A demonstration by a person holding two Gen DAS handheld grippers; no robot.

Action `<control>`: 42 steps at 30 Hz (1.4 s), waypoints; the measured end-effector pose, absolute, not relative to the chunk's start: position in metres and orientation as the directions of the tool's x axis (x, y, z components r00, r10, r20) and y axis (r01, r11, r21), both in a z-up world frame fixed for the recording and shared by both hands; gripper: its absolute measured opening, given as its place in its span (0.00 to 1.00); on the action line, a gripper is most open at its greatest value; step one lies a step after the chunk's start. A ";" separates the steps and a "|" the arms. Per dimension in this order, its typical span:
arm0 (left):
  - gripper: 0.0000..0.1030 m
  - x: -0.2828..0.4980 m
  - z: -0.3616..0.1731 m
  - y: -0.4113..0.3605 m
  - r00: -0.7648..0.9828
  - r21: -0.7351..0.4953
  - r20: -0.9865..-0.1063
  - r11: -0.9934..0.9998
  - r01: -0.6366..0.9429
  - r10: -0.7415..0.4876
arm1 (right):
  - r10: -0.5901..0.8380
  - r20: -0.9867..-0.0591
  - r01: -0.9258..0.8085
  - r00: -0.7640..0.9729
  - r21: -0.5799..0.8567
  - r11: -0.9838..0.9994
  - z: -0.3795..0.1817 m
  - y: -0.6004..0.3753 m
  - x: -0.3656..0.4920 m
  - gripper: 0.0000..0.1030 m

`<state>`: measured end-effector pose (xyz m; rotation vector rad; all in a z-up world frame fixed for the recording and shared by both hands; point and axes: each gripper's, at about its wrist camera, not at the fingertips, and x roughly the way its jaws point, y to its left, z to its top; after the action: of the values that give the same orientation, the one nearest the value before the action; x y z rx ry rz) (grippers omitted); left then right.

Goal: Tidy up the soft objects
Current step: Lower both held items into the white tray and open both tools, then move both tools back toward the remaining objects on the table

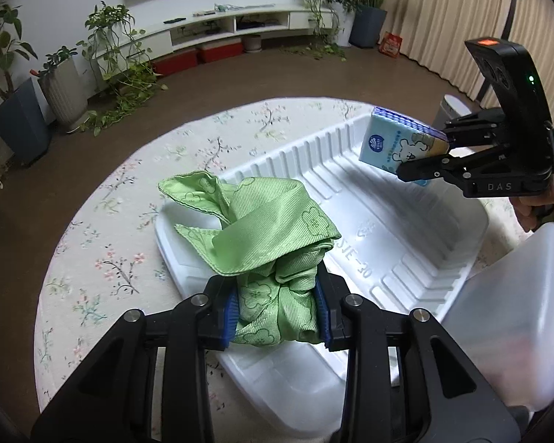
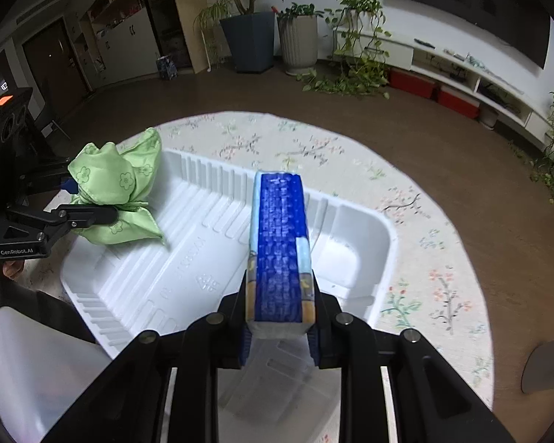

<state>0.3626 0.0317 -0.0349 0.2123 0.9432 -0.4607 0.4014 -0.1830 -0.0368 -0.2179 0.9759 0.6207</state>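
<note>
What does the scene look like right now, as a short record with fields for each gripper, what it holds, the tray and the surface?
left gripper: shut on the green cloth, bunched between its blue pads
right gripper: shut on the tissue pack, gripped at one end
white tray: no items lying in it; both held items are above it
surface: round table with floral tablecloth, the tray on it
task state: neither item set down yet

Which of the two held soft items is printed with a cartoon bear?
The blue tissue pack in the right gripper; the green cloth in the left gripper carries flower outlines instead.
</note>
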 end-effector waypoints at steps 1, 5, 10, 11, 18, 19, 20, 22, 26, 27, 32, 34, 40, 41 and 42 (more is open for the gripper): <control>0.32 0.364 -0.037 0.031 0.497 -0.022 -0.821 0.884 0.467 -0.283 | 0.389 -0.829 -0.581 0.402 0.098 0.808 -0.040 -0.182 0.402 0.25; 0.40 0.371 -0.045 0.030 0.487 -0.039 -0.826 0.892 0.450 -0.282 | 0.370 -0.845 -0.573 0.387 0.094 0.814 -0.055 -0.182 0.408 0.25; 0.59 0.373 -0.049 0.032 0.491 -0.046 -0.824 0.898 0.438 -0.282 | 0.359 -0.849 -0.569 0.387 0.086 0.818 -0.063 -0.181 0.412 0.29; 0.62 0.372 -0.048 0.033 0.494 -0.047 -0.822 0.898 0.437 -0.284 | 0.353 -0.850 -0.568 0.391 0.078 0.819 -0.063 -0.180 0.412 0.31; 0.70 0.365 -0.031 0.045 0.534 -0.062 -0.792 0.910 0.409 -0.294 | 0.355 -0.831 -0.558 0.428 0.067 0.827 -0.052 -0.188 0.402 0.56; 0.70 0.363 -0.027 0.048 0.543 -0.064 -0.786 0.914 0.401 -0.294 | 0.360 -0.825 -0.555 0.436 0.069 0.829 -0.048 -0.191 0.400 0.58; 0.72 0.360 -0.023 0.051 0.553 -0.065 -0.781 0.918 0.391 -0.291 | 0.364 -0.821 -0.552 0.441 0.072 0.831 -0.045 -0.193 0.398 0.59; 0.77 0.352 -0.015 0.059 0.574 -0.056 -0.770 0.926 0.374 -0.279 | 0.375 -0.807 -0.543 0.456 0.081 0.836 -0.036 -0.199 0.394 0.63; 0.78 0.329 -0.003 0.075 0.603 -0.081 -0.749 0.941 0.329 -0.275 | 0.380 -0.783 -0.514 0.493 0.091 0.853 -0.018 -0.220 0.383 0.70; 0.80 0.322 0.000 0.081 0.613 -0.092 -0.742 0.946 0.309 -0.272 | 0.380 -0.776 -0.500 0.503 0.097 0.860 -0.013 -0.228 0.379 0.72; 0.98 0.274 0.010 0.097 0.654 -0.157 -0.702 0.958 0.242 -0.280 | 0.382 -0.753 -0.444 0.536 0.133 0.886 0.001 -0.263 0.349 0.85; 1.00 0.252 0.014 0.102 0.671 -0.184 -0.684 0.957 0.223 -0.288 | 0.394 -0.742 -0.433 0.542 0.155 0.888 0.006 -0.276 0.332 0.92; 1.00 0.179 0.016 0.105 0.712 -0.204 -0.657 0.968 0.148 -0.247 | 0.425 -0.702 -0.395 0.571 0.218 0.892 0.016 -0.309 0.264 1.00; 1.00 0.170 0.016 0.103 0.718 -0.201 -0.655 0.970 0.136 -0.236 | 0.429 -0.699 -0.390 0.572 0.228 0.892 0.017 -0.313 0.257 1.00; 1.00 0.160 0.016 0.102 0.724 -0.200 -0.651 0.972 0.125 -0.227 | 0.431 -0.695 -0.381 0.576 0.239 0.893 0.018 -0.317 0.245 1.00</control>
<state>0.1598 0.1022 0.0160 -0.1458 0.7367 -0.1950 0.2446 -0.3170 0.0176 0.0659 0.8308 0.4756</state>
